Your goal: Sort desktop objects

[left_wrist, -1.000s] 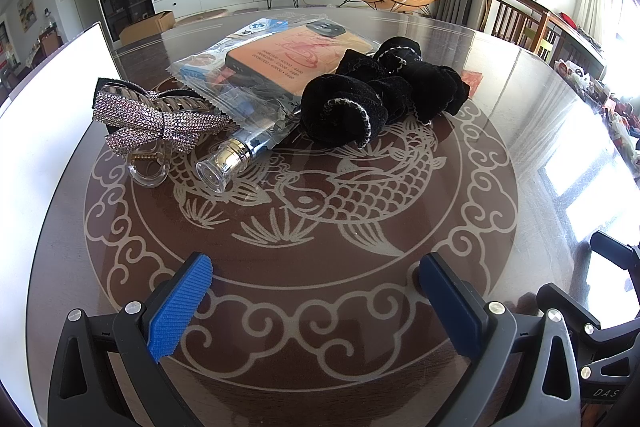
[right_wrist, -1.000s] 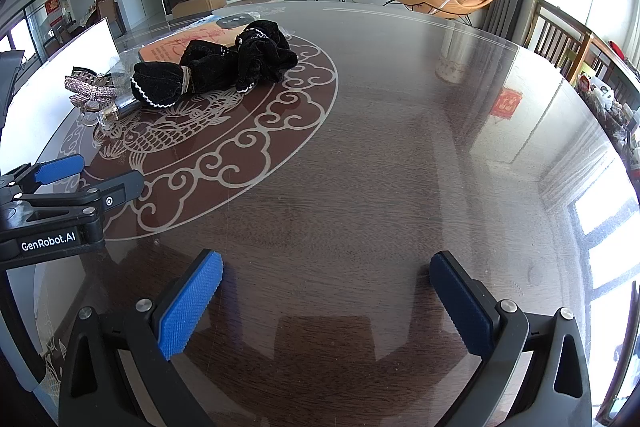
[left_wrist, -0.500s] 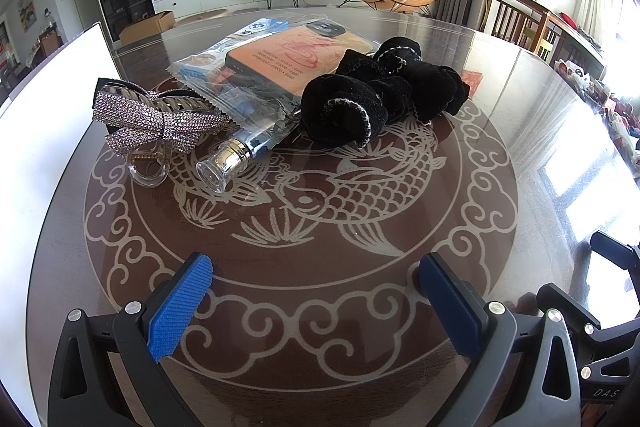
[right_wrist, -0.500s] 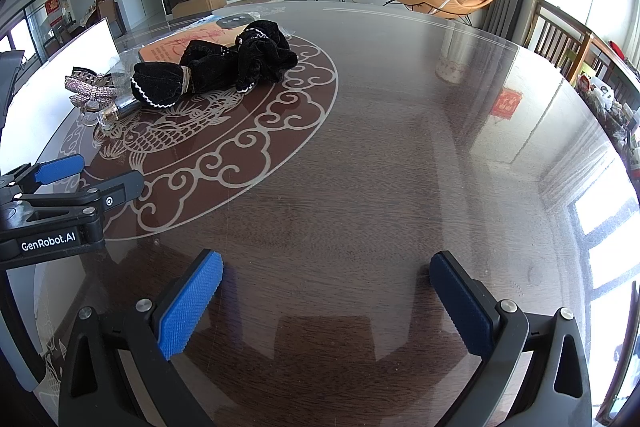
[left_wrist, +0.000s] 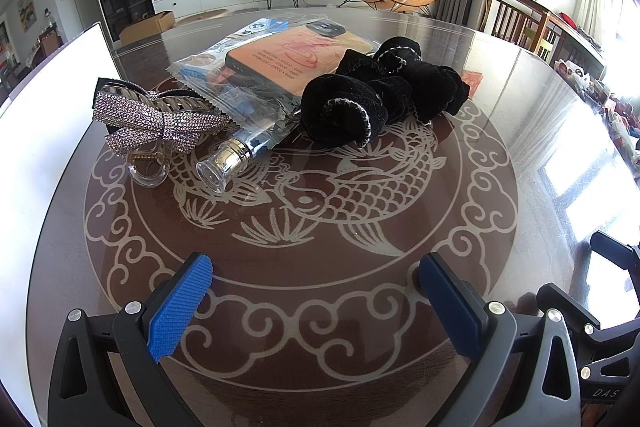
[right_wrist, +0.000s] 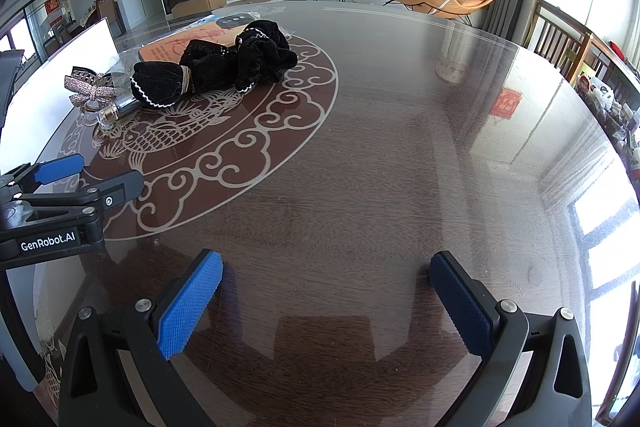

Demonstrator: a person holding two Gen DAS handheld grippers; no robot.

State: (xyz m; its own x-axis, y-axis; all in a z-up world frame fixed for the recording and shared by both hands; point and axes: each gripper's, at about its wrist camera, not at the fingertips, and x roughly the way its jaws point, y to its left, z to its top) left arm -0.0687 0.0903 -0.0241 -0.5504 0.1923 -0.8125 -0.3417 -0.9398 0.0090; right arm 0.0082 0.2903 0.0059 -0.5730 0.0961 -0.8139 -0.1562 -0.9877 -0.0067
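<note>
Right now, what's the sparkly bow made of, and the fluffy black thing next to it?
The sparkly bow looks like fabric or mesh covered in tiny rhinestones, since its whole surface glitters; it sits on a clear, glossy clip that is probably plastic. The fluffy black thing looks like soft velvet cloth: matte, deep black, bunched in folds, with thin pale trim along its edges.

One hair clip (left_wrist: 160, 127), one bottle (left_wrist: 232, 163), two scrunchies (left_wrist: 344, 115).

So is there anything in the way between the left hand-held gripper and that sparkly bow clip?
Nothing visible is. The left hand-held gripper is open, and only bare table lies between it and the sparkly bow clip. A small bottle lies just right of the clip.
</note>
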